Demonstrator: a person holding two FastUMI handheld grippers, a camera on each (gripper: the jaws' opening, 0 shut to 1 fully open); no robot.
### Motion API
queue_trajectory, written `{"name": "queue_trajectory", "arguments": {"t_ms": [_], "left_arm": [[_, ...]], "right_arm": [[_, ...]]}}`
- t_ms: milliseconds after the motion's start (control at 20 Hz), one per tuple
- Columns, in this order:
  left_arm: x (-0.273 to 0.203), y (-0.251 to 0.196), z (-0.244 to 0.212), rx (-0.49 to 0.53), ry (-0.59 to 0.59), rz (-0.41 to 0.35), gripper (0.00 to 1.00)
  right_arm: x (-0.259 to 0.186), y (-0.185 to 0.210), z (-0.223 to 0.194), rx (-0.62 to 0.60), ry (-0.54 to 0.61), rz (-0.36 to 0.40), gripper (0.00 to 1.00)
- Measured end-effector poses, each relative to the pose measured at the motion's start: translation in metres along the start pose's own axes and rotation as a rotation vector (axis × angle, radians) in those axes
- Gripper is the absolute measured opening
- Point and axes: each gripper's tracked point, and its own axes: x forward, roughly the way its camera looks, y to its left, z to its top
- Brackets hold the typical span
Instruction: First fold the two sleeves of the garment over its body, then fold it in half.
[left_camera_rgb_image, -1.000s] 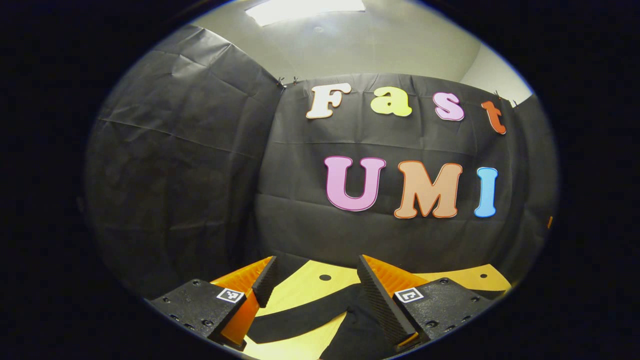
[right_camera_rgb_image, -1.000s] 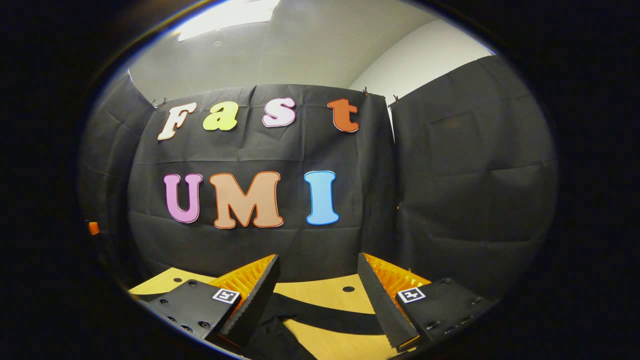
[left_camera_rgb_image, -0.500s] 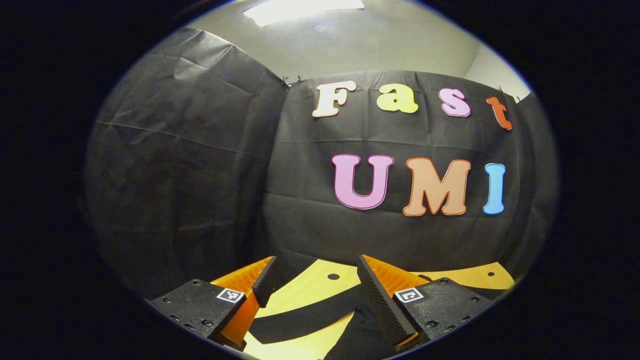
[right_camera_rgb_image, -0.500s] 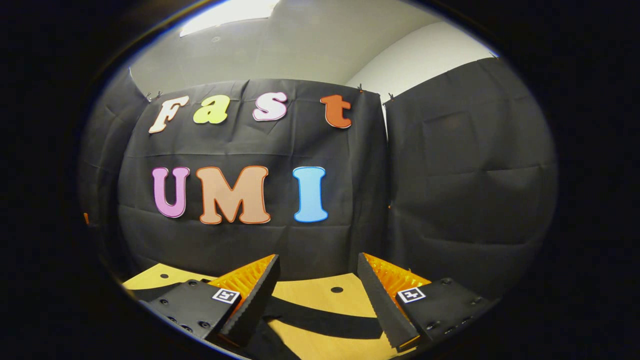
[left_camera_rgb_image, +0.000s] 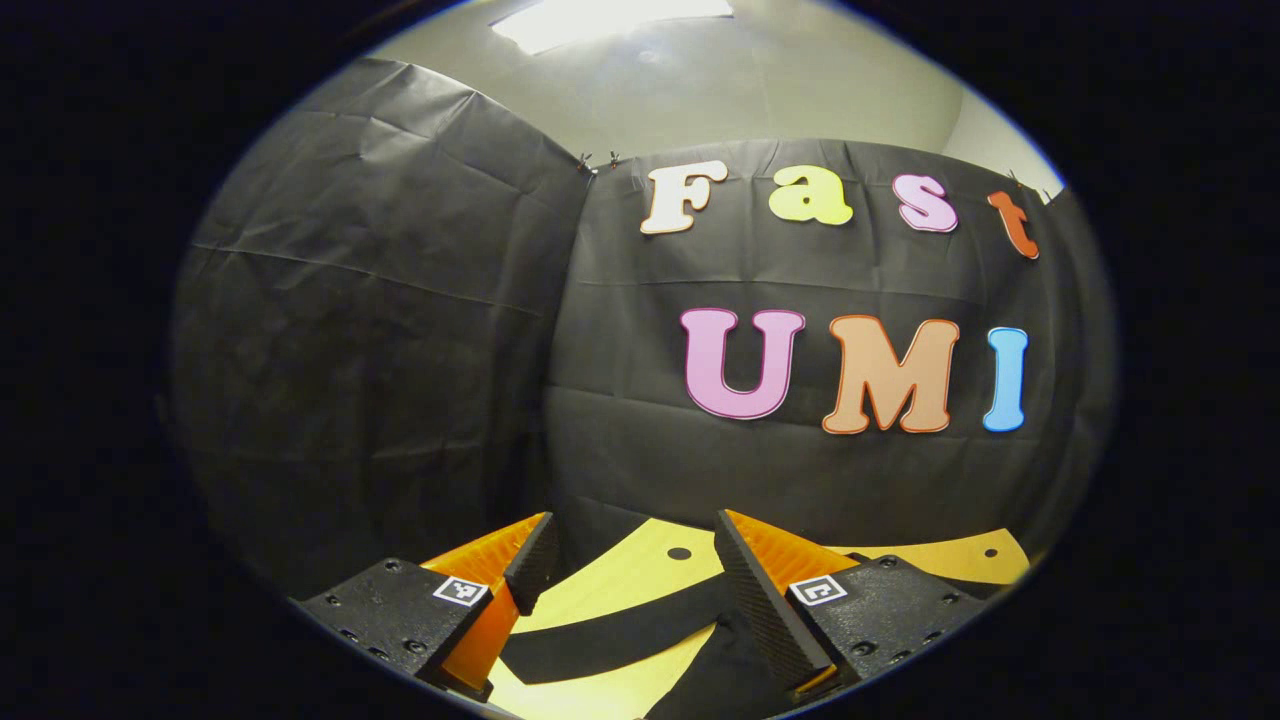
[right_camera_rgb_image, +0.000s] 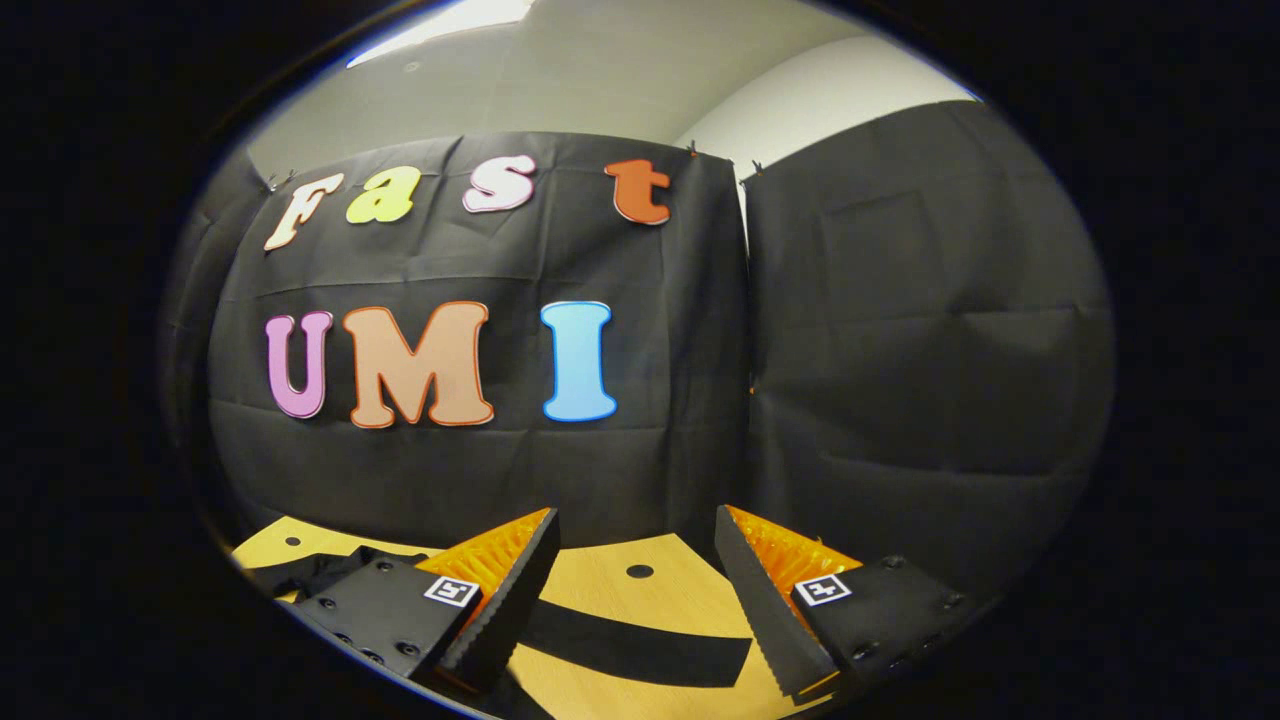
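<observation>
Left gripper (left_camera_rgb_image: 632, 560): fingers spread, nothing between them, held above the table (left_camera_rgb_image: 610, 580). Right gripper (right_camera_rgb_image: 636, 555): fingers likewise spread and empty. Black garment (left_camera_rgb_image: 720, 670) lies flat on the wooden table below both; one sleeve (left_camera_rgb_image: 610, 632) stretches out under the left gripper, the other sleeve (right_camera_rgb_image: 640, 650) under the right. Black booth wall (left_camera_rgb_image: 400, 350) stands behind the table.
</observation>
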Motion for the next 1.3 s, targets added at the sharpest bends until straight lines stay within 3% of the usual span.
{"name": "queue_trajectory", "arguments": {"t_ms": [250,450,650,700,800,900,1100,1150,1200,1250,1300], "left_arm": [[-0.008,0.012,-0.009,-0.018,0.026,0.054,0.92],[-0.015,0.017,-0.008,0.012,0.025,0.085,0.92],[-0.02,0.017,-0.004,0.049,0.023,0.103,0.92],[-0.021,0.015,-0.002,0.052,0.018,0.103,0.92],[-0.025,0.012,-0.002,0.051,0.017,0.1,0.92],[-0.028,0.011,-0.009,0.055,0.032,0.099,0.92],[-0.031,0.011,-0.012,0.063,0.05,0.106,0.92],[-0.031,0.011,-0.012,0.07,0.048,0.107,0.92],[-0.031,0.012,-0.01,0.081,0.047,0.109,0.92],[-0.031,0.012,-0.01,0.092,0.046,0.112,0.92],[-0.031,0.013,-0.01,0.1,0.047,0.114,0.92]], "right_arm": [[0.039,-0.039,-0.047,0.06,0.061,-0.067,0.99],[0.063,-0.053,-0.093,0.054,0.116,-0.078,0.97],[0.078,-0.065,-0.148,0.036,0.219,-0.089,0.98],[0.08,-0.068,-0.161,0.043,0.245,-0.087,0.94],[0.087,-0.071,-0.182,0.036,0.285,-0.092,0.98],[0.095,-0.077,-0.202,0.02,0.335,-0.103,0.94],[0.108,-0.081,-0.242,0.061,0.443,-0.112,0.98],[0.109,-0.082,-0.254,0.072,0.476,-0.116,0.94],[0.109,-0.083,-0.266,0.08,0.514,-0.114,0.98],[0.109,-0.084,-0.276,0.077,0.543,-0.114,0.94],[0.11,-0.085,-0.287,0.066,0.564,-0.115,0.98]]}}
